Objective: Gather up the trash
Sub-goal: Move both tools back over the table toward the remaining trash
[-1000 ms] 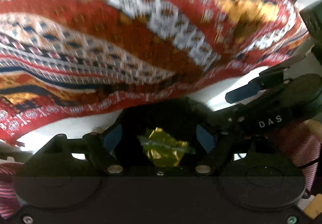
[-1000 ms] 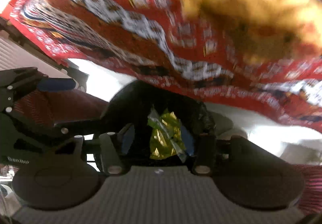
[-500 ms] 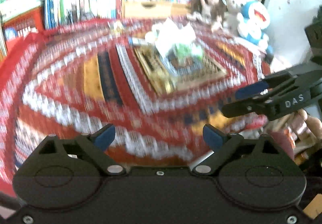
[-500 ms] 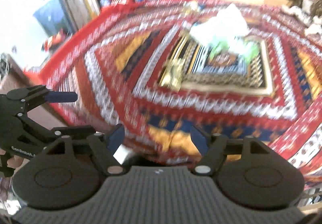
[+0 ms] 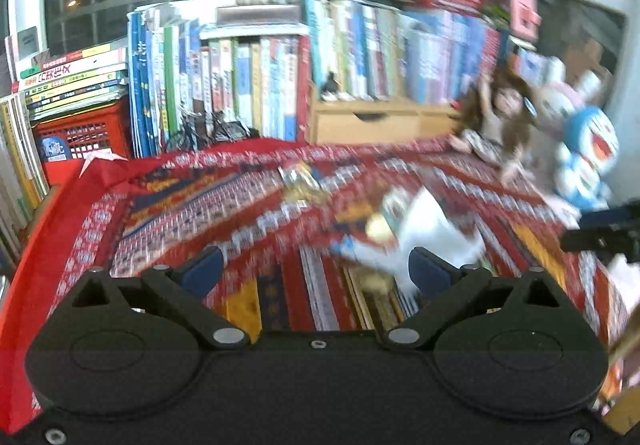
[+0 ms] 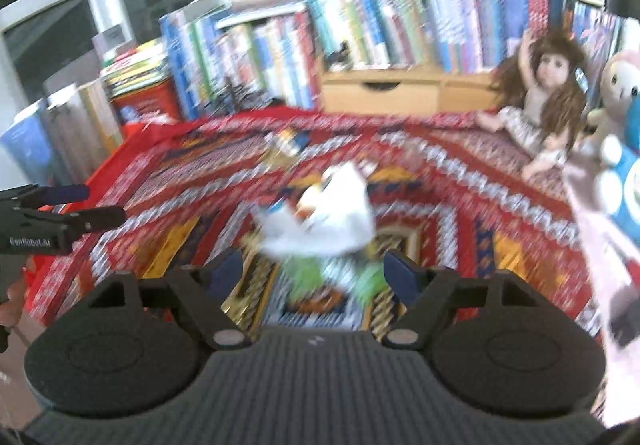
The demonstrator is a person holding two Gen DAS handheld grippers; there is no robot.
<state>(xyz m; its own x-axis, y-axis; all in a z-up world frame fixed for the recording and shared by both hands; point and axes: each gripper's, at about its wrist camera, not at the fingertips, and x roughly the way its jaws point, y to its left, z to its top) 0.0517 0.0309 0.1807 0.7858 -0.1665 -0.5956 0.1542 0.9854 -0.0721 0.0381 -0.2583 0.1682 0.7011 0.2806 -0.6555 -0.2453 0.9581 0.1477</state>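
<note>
White crumpled trash [image 6: 324, 221] beyond wide-spread, empty right fingers [image 6: 402, 277]

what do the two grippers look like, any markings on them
Both are black plastic linkage frames with round housings and dark blue pads. The left hand-held gripper has a smooth body and white GenRobot.AI lettering on its side. The right hand-held gripper has a ribbed grey body.

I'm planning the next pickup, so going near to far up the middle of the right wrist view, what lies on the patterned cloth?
Green wrappers → crumpled white paper → small blurred wrapper → wooden drawer box → row of books.
</note>
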